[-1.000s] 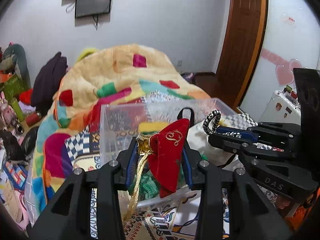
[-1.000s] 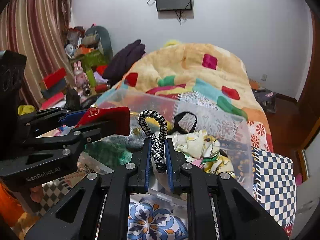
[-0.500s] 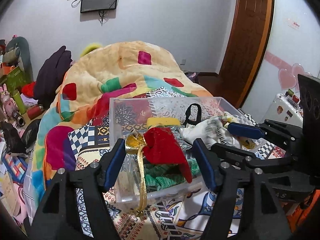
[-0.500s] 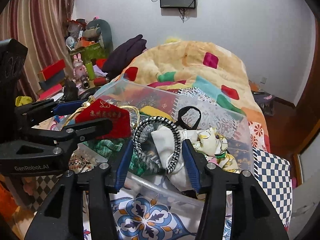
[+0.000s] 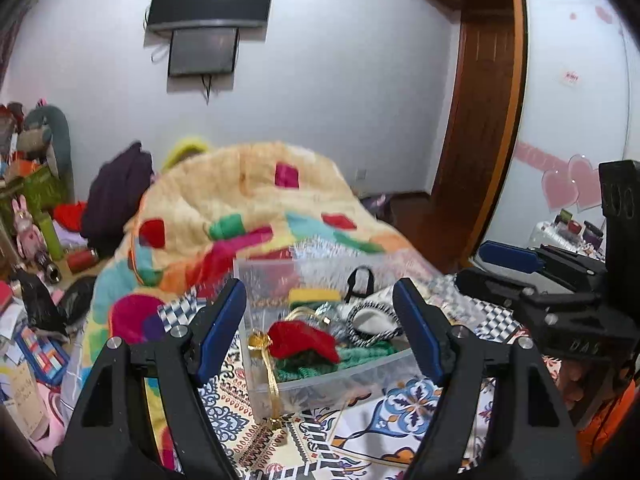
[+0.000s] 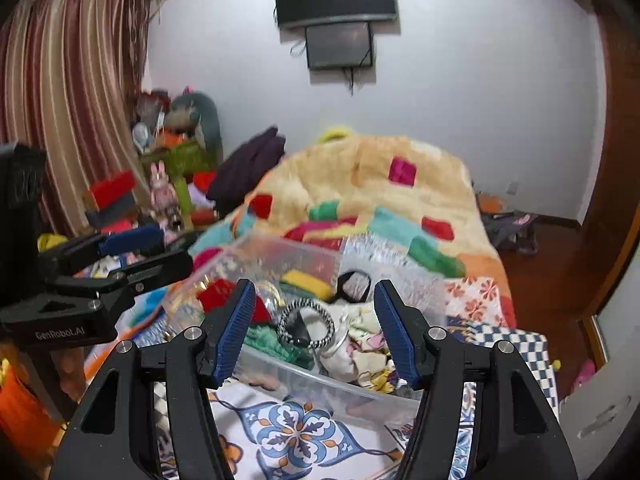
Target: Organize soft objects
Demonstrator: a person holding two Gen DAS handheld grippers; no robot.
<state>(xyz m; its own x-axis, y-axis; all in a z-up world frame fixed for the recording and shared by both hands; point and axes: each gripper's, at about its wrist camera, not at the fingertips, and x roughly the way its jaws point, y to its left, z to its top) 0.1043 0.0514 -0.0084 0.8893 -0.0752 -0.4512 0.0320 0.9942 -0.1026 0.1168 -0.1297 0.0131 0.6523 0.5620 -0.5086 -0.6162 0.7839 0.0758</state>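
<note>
A clear plastic bin (image 5: pixel 320 376) (image 6: pixel 320 380) stands on the patterned bedsheet. In it lie a red pouch (image 5: pixel 304 340) (image 6: pixel 218 294) with a gold cord (image 5: pixel 272 376) hanging over the front rim, a black-and-white braided ring (image 5: pixel 374 326) (image 6: pixel 306 326), green knitwear (image 5: pixel 360 354), a yellow piece (image 6: pixel 306 280), a black loop (image 5: pixel 360 282) and floral cloth (image 6: pixel 368 356). My left gripper (image 5: pixel 320 328) is open and empty, back from the bin. My right gripper (image 6: pixel 314 330) is open and empty above the bin's near edge.
A fluffy blanket (image 5: pixel 248 208) with coloured squares is heaped behind the bin. Dark clothing (image 5: pixel 116 196) and cluttered toys and bottles (image 5: pixel 36 224) lie at the left. A wooden door (image 5: pixel 480 140) is at the right. A screen (image 6: pixel 336 16) hangs on the wall.
Both grippers opened: the left let go of the red pouch, the right let go of the braided ring. Both items now lie in the bin, and both grippers have pulled back.
</note>
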